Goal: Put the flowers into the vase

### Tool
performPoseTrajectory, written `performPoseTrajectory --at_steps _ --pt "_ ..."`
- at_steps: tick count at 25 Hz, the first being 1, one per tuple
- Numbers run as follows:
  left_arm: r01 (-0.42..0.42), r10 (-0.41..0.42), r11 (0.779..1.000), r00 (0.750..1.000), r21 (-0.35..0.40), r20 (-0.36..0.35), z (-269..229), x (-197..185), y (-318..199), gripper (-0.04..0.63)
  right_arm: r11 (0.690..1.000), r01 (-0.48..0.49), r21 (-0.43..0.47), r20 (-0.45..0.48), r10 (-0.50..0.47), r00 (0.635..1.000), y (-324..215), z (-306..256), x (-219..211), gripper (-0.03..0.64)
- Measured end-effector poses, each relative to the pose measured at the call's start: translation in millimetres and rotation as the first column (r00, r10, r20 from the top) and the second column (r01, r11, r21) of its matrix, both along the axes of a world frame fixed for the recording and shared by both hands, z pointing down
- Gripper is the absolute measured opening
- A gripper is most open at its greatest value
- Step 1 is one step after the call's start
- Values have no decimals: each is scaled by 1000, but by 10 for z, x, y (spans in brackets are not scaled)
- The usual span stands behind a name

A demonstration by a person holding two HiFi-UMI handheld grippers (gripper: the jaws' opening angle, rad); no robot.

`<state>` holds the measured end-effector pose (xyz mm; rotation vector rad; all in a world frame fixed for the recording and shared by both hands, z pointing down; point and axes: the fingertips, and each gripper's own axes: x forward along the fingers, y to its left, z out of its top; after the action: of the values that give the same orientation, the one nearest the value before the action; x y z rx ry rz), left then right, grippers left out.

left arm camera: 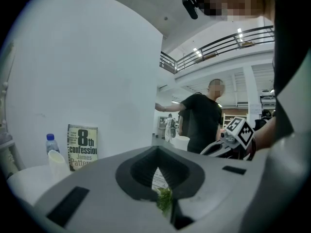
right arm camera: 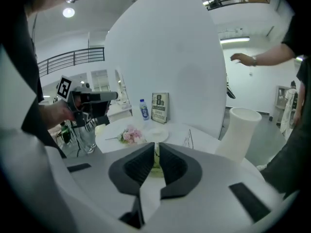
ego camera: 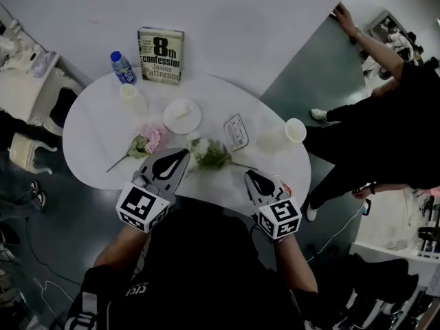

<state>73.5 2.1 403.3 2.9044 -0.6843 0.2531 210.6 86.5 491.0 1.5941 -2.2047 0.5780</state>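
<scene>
head view: both tools shut and empty, flowers lying loose on the table

head view shows the left gripper (ego camera: 180, 155) and the right gripper (ego camera: 251, 177) at the near edge of the white oval table (ego camera: 89, 136). each has its jaws pressed together with nothing between them. each gripper's own view agrees, showing only a sliver of greenery on the table beyond the tips.

location of items: the pink flower (ego camera: 151, 140) lies left of centre, its stem pointing to the near left edge. the white flower (ego camera: 208, 155), with green leaves, lies just ahead of the left gripper's tips, its thin stem running to the right. the vase (ego camera: 280, 135) is a tall, plain, matte white cylinder with an open mouth. it stands upright at the right end, well apart from the pink flower.

assessment: both flowers look very light, with soft heads that would crush easily. the stems are thin and likely to twist or slip in a pinch. take hold mid-stem, below the bloom, never on the petals. the vase looks light enough to tip if a stem nudges its rim.
</scene>
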Motion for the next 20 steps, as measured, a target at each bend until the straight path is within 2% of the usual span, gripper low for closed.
performPoseTrajectory --at_steps 5,11,13,15,20 --pt "59 -60 998 998 -19 -11 65 -94 -218 12 989 118 -85 -80 -125 989 -231 286 -85 29" --pt "93 -94 995 995 -44 -27 150 -114 -306 11 942 261 -211 -146 -295 944 -482 690 -189 33" --pt "98 -100 994 995 -50 -26 186 -123 -327 12 917 302 -261 -147 -347 926 -539 838 -233 68" --pt "102 -104 993 994 -56 -28 210 -135 -346 12 885 338 -321 -142 -398 906 -566 1000 -285 153" --pt "105 -107 992 994 -69 -28 260 -184 -376 12 806 386 -448 -158 -497 853 -617 1398 -362 198"
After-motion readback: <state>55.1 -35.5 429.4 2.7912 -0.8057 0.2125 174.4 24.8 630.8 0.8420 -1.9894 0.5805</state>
